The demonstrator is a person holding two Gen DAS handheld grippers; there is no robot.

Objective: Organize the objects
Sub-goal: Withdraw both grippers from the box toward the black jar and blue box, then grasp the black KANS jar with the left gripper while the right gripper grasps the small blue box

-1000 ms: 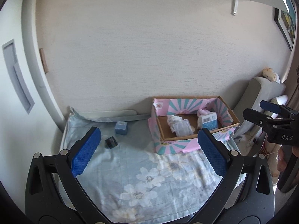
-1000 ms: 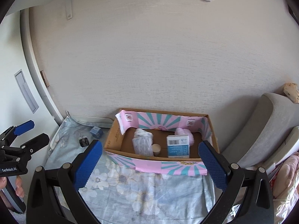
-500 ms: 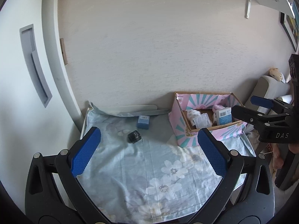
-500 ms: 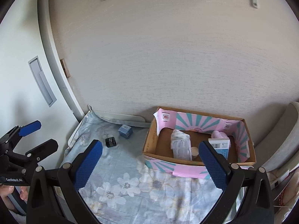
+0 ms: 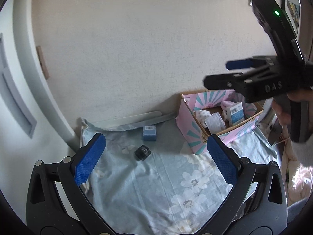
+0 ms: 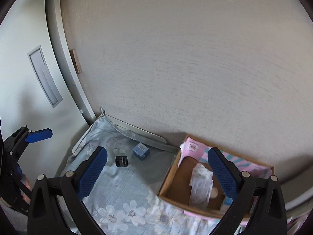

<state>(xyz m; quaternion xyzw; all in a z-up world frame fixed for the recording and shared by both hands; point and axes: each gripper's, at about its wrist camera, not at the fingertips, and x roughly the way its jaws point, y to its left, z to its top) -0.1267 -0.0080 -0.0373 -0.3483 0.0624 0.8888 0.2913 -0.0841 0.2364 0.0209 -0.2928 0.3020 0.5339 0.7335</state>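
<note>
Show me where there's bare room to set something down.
The floral cloth is bare in front of the black jar and blue box, left of the carton. A strip between blue box and carton is free. Inside, the carton's left floor is bare; its right is crowded.

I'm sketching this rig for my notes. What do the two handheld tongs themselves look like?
The left tongs and right tongs match: black plastic forked frames with round silver screws and two blue ridged pads each. Seen from the side, the right unit's black body carries raised "DAS" lettering and a small green light. No cables are visible.
</note>
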